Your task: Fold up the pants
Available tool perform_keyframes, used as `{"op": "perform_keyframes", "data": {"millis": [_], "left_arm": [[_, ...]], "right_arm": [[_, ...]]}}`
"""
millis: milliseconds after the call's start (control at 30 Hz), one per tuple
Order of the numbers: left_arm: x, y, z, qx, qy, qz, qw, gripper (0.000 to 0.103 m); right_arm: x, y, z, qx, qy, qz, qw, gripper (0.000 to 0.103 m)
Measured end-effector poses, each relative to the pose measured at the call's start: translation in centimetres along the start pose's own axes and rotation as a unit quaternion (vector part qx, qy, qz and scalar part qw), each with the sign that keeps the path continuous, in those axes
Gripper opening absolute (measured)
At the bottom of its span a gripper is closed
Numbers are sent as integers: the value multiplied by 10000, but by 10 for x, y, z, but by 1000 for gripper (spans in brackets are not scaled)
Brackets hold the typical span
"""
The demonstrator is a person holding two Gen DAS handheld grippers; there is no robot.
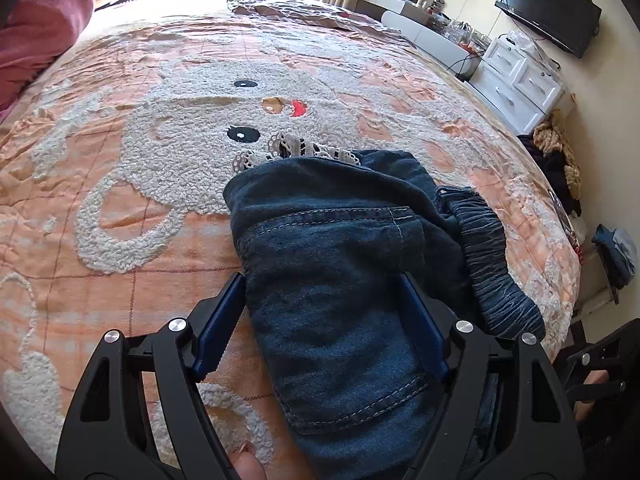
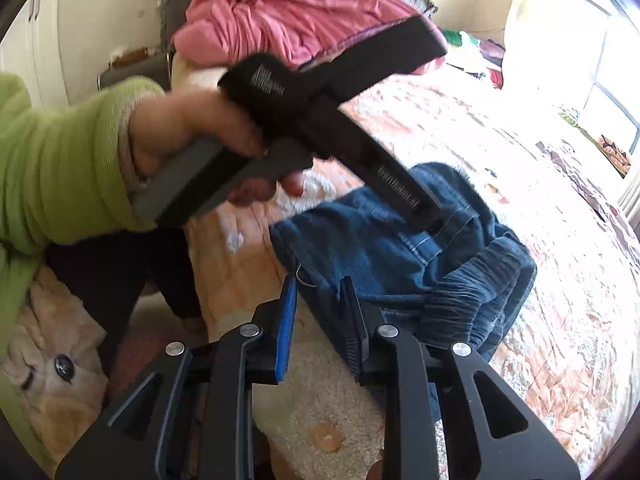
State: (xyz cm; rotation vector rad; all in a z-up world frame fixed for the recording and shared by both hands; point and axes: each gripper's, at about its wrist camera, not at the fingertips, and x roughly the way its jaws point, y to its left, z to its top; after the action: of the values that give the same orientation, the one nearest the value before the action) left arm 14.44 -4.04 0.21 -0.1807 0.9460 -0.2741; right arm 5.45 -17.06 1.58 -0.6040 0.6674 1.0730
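We have the pants [image 1: 340, 248], dark blue denim, lying bunched on the peach quilted bedspread [image 1: 120, 240] near the edge of the bed closest to us, elastic waistband [image 1: 492, 256] crumpled toward our right and a bit of white lace trim [image 1: 296, 150] peeking out at the far end. From the left gripper [image 1: 324, 320] the cloth runs straight ahead, its long axis roughly in line with our fingers, so this is the nearer tool: its jaws stand wide apart, straddling a folded layer of denim that fills the gap between them, and the right finger seems pressed against the fabric, though nothing is pinched. The right gripper [image 2: 320, 328] comes in from the near side of the bundle; its jaws are parted only narrowly, with the pants' edge and a loose thread just ahead of the tips, and the right-hand finger looks to be against the denim, but no cloth is caught between them. In the right wrist view our left hand [image 2: 192, 132] wraps the other tool's handle, hovering over the pants. We judge the next fold depends on the left jaws closing on the layer they already straddle.
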Motion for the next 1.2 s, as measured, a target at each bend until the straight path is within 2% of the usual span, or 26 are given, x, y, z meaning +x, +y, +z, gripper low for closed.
{"op": "perform_keyframes", "data": {"millis": [67, 133, 200, 367, 567, 967, 1200], "left_arm": [[-2, -1, 0, 17, -18, 28, 10000, 69], [-4, -1, 0, 38, -39, 42, 10000, 69], [-7, -3, 0, 57, -62, 53, 10000, 69], [-13, -6, 1, 95, -130, 91, 9998, 69], [-23, -10, 0, 146, -227, 151, 9995, 72], [-43, -20, -2, 263, -389, 315, 9984, 80], [-53, -23, -5, 274, -492, 425, 9975, 89]], "right_arm": [[-6, -3, 1, 49, -103, 61, 9999, 23], [-14, -5, 4, 84, -226, 151, 9996, 28], [-19, -5, 4, 118, -356, 252, 9990, 40], [-36, -10, 6, 314, -735, 462, 9957, 40], [-50, -30, 4, 816, -1052, 294, 9907, 46], [-68, -59, -2, 1536, -1578, 66, 9754, 67], [-75, -78, -8, 1983, -1705, -141, 9651, 74]]}}
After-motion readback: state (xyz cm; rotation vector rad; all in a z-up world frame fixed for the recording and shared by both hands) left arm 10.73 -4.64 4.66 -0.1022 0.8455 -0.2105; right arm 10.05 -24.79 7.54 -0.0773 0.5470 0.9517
